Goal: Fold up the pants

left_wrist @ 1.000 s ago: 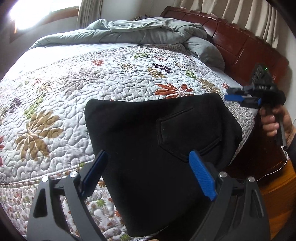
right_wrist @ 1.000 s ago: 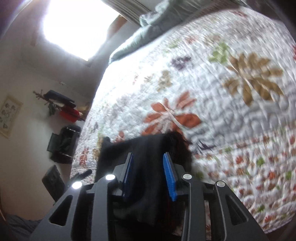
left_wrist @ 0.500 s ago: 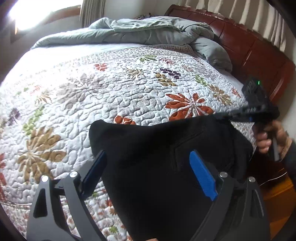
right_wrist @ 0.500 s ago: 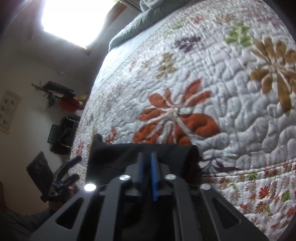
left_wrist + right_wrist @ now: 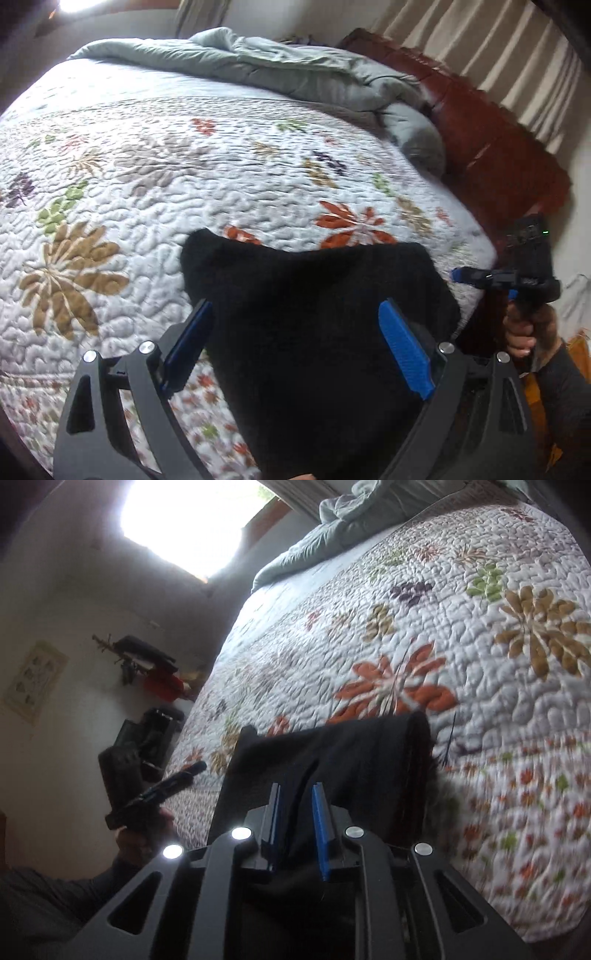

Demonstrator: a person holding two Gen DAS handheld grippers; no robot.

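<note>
The black pants (image 5: 314,332) lie folded in a thick block at the near edge of the floral quilt (image 5: 147,184). My left gripper (image 5: 295,347) is open wide, its blue pads on either side of the pants. My right gripper (image 5: 297,812) hovers over the pants (image 5: 351,760), its jaws a narrow gap apart with a fold of black cloth showing between them. In the left wrist view the right gripper (image 5: 480,277) stands beside the pants' right edge, apart from them. The left gripper also shows in the right wrist view (image 5: 173,779).
A grey-green duvet (image 5: 295,77) is bunched at the far side of the bed. A dark red wooden headboard (image 5: 498,147) runs along the right. Curtains hang behind it. A wall rack with dark and red things (image 5: 155,672) is across the room.
My right gripper was shut on the pants' edge half a second ago; now its jaws have parted a little and it has drawn back. The left gripper stayed open and moved forward slightly.
</note>
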